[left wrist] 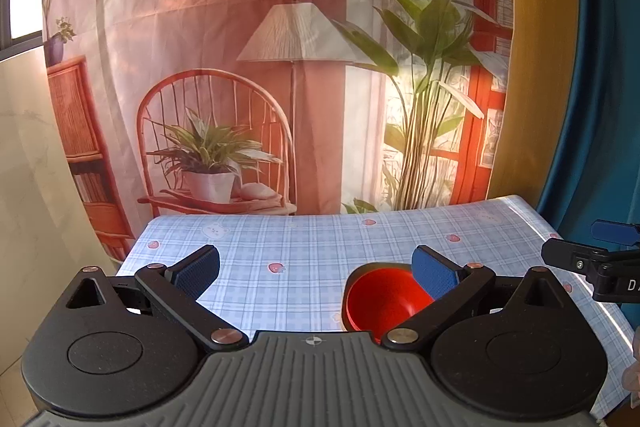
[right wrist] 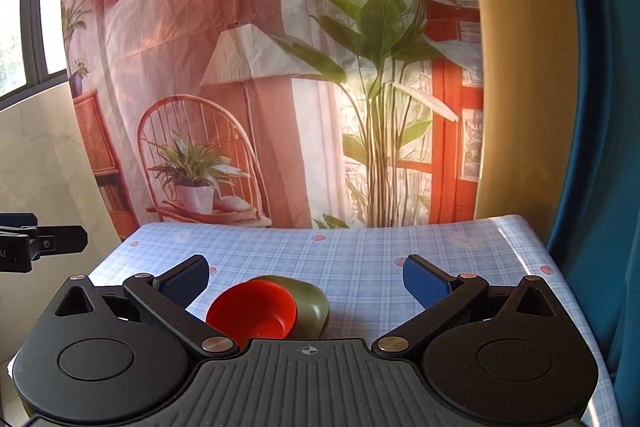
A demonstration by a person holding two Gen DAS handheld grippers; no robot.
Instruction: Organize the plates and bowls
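A red bowl [right wrist: 254,313] sits nested in an olive-green bowl [right wrist: 312,303] on the blue checked tablecloth [right wrist: 360,251]. In the right wrist view the bowls lie low and left of centre, just in front of my open, empty right gripper [right wrist: 306,281]. In the left wrist view the red bowl [left wrist: 380,297] lies behind the right fingertip [left wrist: 434,273] of my open, empty left gripper [left wrist: 316,273]. The right gripper [left wrist: 592,259] shows at the right edge of the left wrist view, and the left gripper [right wrist: 40,245] at the left edge of the right wrist view.
A printed backdrop [left wrist: 260,67] with a chair, lamp and plants hangs behind the table's far edge. A yellow and blue curtain [left wrist: 560,67] hangs at the right. A pale wall [left wrist: 32,187] stands at the left.
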